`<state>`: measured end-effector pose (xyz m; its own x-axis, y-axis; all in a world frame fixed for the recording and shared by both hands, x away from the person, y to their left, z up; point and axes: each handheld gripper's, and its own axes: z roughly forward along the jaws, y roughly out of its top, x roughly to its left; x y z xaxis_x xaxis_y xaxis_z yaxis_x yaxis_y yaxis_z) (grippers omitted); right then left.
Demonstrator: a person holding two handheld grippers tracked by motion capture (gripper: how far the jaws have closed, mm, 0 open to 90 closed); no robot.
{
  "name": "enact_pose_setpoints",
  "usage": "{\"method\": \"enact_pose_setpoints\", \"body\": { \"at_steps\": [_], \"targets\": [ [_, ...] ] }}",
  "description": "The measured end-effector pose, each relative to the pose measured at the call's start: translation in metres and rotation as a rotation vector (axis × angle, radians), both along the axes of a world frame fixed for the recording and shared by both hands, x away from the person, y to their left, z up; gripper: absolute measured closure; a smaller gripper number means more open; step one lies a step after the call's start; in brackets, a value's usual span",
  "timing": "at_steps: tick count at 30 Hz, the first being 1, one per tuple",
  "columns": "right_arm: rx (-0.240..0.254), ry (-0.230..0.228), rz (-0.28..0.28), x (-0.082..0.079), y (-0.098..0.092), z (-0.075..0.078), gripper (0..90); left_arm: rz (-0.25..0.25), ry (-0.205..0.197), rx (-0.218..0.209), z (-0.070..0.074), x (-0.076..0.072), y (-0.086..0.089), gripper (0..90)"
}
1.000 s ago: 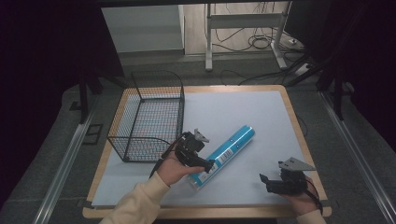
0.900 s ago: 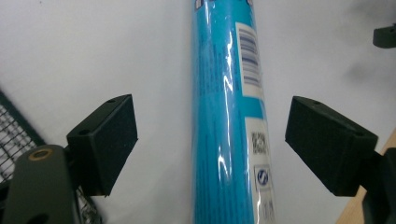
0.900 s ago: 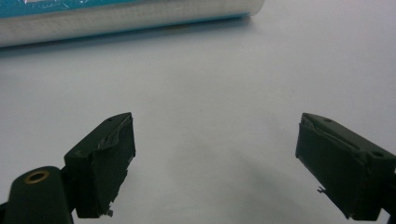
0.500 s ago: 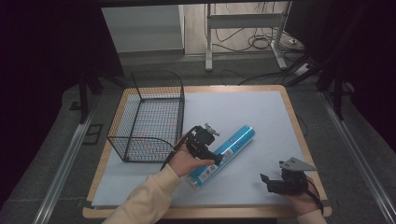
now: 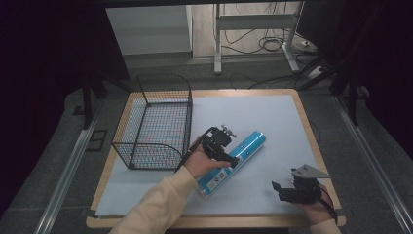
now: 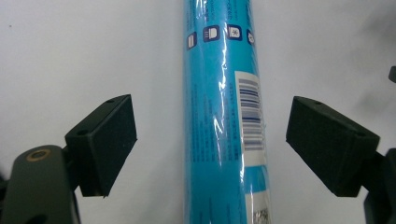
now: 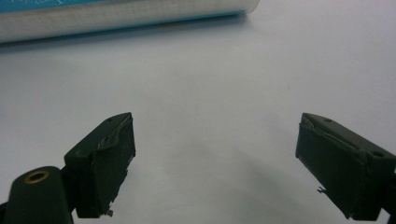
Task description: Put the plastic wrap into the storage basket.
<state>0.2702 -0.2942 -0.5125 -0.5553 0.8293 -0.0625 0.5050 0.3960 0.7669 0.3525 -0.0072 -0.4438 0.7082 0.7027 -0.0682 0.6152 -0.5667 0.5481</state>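
A long blue tube [image 5: 233,162] in shiny wrap lies slantwise on the white sheet, near the table's middle. My left gripper [image 5: 225,155] hovers right over its middle, open. In the left gripper view the blue tube [image 6: 224,116] runs up between the two spread jaws, touching neither pad. My right gripper [image 5: 280,191] rests open near the front right edge, apart from the tube. The right gripper view has bare sheet between its jaws, and the tube's white lower end [image 7: 126,16] lies across the top.
A black wire basket [image 5: 156,124] stands at the left of the table, just left of my left hand. The wooden table edge [image 5: 311,131] frames the white sheet [image 5: 272,117]. Bare sheet lies behind the tube and to its right.
My left gripper has moved right and forward from beside the basket until it stands over the tube's middle. The right gripper and the tube have stayed still.
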Motion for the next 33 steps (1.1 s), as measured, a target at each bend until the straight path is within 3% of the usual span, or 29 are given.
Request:
{"method": "enact_pose_setpoints", "body": {
  "at_steps": [9, 17, 33],
  "targets": [
    [-0.004, 0.004, -0.001, 0.001, 0.0, -0.001, 12.3, -0.009, 0.024, 0.05, -0.009, 0.012, -0.012, 15.5],
    [-0.007, 0.009, 0.0, 0.001, 0.0, -0.002, 12.3, -0.01, 0.056, 0.05, -0.018, 0.015, -0.021, 15.3],
    [-0.019, 0.007, -0.012, 0.001, 0.0, -0.002, 12.6, -0.033, 0.114, 0.106, -0.038, 0.026, -0.036, 15.4]
  ]
}}
